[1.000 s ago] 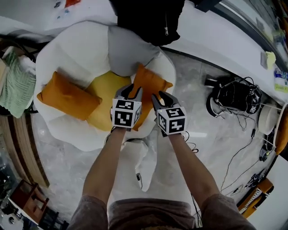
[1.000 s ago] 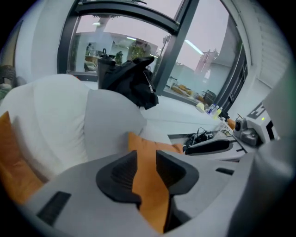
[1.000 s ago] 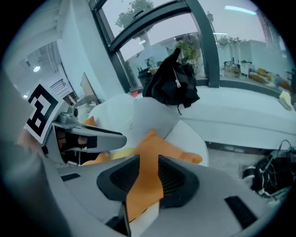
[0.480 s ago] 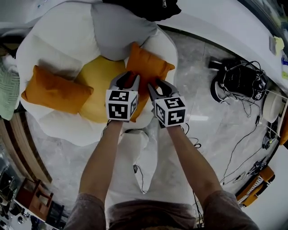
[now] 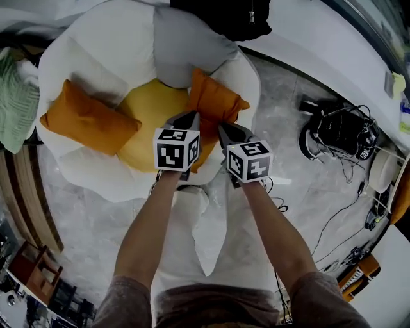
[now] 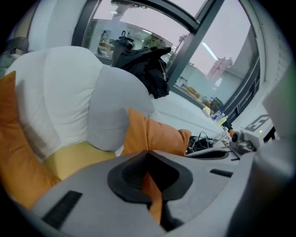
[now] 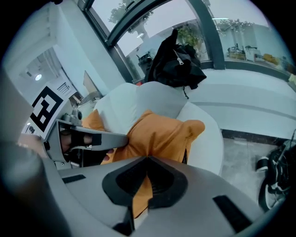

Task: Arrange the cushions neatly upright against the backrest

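Note:
An orange cushion [image 5: 214, 106] lies tilted on the right side of the white round armchair [image 5: 96, 51]. My left gripper [image 5: 189, 118] and right gripper [image 5: 227, 131] sit side by side at its near edge. Both pairs of jaws have just been closing, and each is now shut on a fold of the orange fabric, as the left gripper view [image 6: 148, 155] and the right gripper view [image 7: 147, 159] show. A grey cushion [image 5: 189, 54] leans against the backrest. A second orange cushion [image 5: 86, 118] lies flat at the left, beside the yellow seat pad [image 5: 150, 122].
A black jacket [image 5: 221, 16] hangs over the ledge behind the chair. A green cloth [image 5: 16, 106] lies at the left. A black device with cables [image 5: 336, 134] sits on the marble floor at the right. A white footstool [image 5: 198, 224] stands below my arms.
Both grippers have sunk onto the near edge of the right orange cushion. Their jaws went from wide open to shut on its fabric.

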The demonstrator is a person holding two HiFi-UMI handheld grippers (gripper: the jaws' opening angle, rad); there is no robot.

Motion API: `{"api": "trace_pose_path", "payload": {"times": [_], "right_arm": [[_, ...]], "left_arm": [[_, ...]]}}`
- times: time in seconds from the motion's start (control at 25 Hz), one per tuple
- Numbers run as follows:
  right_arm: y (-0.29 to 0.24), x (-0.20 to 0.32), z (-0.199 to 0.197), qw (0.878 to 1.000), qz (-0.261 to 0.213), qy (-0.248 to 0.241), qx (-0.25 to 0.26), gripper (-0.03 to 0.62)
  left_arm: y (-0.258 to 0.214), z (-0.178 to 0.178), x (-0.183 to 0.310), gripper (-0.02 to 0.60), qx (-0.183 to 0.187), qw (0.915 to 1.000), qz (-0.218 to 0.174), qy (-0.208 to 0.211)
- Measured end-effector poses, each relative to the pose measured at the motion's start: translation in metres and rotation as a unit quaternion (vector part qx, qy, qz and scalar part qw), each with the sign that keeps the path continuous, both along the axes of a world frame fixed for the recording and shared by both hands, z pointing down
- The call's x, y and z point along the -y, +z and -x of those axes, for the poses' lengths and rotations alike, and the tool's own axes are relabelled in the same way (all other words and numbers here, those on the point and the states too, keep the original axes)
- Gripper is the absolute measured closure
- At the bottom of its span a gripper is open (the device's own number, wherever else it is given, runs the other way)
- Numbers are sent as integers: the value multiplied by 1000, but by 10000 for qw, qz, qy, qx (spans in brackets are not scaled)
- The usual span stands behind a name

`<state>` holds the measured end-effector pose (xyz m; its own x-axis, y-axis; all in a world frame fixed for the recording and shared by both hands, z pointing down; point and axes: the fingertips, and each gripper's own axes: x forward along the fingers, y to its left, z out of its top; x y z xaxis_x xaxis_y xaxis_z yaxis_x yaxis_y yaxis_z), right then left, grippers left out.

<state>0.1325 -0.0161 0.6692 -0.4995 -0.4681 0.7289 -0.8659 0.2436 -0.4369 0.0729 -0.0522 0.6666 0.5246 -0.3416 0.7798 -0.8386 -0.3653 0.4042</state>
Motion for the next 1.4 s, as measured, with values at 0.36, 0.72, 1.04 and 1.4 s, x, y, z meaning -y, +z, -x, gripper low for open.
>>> {"api": "trace_pose_path", "payload": {"times": [0.36,0.72,1.04,1.4], "right_arm": [[-91,35,53,9953,-310,-919,-74,571],[-190,122,123,9758,-1056,-1912,50,571],[-192,168,167,9522,-1309,-2756,156,571],[-121,181,190,9324,-1191,-3413,41,571]], "left_arm": [[-88,62,24,574,-83,9938,-346,-1052],[-192,137,89,574,-40,9703,-1045,-2182],[-194,180,122,574,13,9481,-1240,-2927],[-121,203,129,572,59,9407,-1046,-3227]]}}
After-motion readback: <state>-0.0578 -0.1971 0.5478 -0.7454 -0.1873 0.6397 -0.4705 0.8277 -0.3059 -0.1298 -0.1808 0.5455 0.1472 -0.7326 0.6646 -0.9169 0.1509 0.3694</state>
